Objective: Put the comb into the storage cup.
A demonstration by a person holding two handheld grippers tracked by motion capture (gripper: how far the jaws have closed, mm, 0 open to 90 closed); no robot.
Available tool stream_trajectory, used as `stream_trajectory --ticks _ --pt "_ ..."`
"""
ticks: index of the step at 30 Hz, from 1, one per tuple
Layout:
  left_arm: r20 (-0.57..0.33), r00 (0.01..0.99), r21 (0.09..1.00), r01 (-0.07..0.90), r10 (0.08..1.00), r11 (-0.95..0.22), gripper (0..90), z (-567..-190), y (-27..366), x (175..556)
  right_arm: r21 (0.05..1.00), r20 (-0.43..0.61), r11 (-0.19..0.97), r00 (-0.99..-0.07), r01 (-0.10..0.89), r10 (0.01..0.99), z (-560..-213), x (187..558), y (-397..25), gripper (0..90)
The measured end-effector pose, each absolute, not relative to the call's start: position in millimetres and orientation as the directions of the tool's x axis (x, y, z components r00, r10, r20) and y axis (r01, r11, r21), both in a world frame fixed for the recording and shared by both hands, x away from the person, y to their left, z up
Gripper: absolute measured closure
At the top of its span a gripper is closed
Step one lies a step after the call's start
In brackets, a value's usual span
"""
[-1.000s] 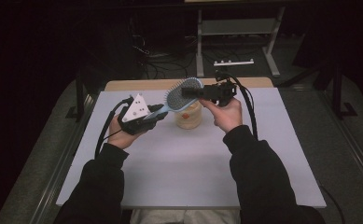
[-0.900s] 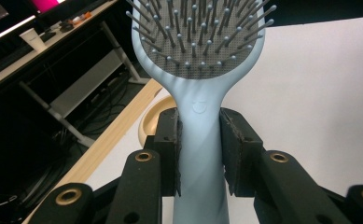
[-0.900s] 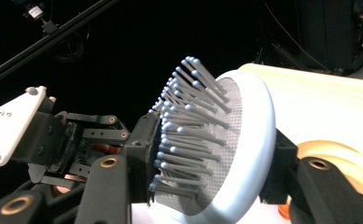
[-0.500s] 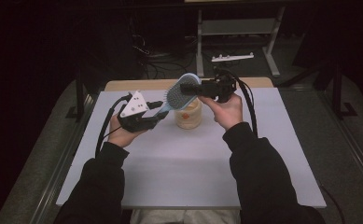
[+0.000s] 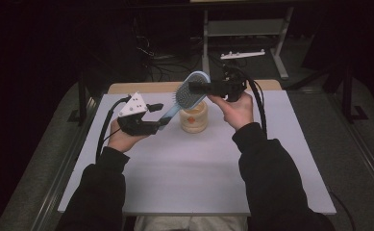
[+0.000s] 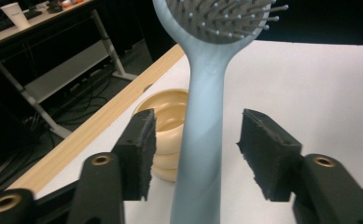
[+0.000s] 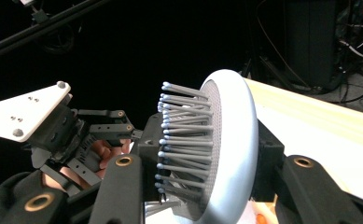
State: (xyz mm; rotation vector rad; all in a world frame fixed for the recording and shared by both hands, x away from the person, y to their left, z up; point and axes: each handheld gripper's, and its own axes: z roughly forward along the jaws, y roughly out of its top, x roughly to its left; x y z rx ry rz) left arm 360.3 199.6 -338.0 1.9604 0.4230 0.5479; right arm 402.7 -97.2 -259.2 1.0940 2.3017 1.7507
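A light blue hairbrush hangs in the air above a cream-coloured jar at the back middle of the white table. My right gripper is shut on the brush's head, one jaw against the bristles and one against the back. My left gripper is open around the handle, and its pads stand clear of it on both sides. In the left gripper view the jar stands open behind the handle.
A wooden strip runs along the table's far edge. Beyond it are a metal stand, cables on the floor and darkness. Both forearms in dark sleeves reach in from the near edge.
The brush head has shifted slightly right and up with the right gripper. The left hand has stayed about where it was.
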Motion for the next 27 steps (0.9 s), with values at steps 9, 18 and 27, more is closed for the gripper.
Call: stream_trajectory --ticks 9,18,27 --pt "0.088 0.855 0.924 0.122 0.511 -0.363 23.7 -339 213 365 0.872 0.314 0.133 -0.746 0.471 0.587 -246 406 -101 56.4" --pt "-0.003 0.834 0.930 0.205 0.552 -0.306 2.4 -346 230 370 0.882 0.257 0.167 -0.746 0.441 0.615 -226 411 -103 56.4" --pt "-0.025 0.810 0.944 0.212 0.585 -0.254 0.0 -347 248 368 0.885 0.208 0.199 -0.739 0.422 0.640 -212 417 -106 56.3"
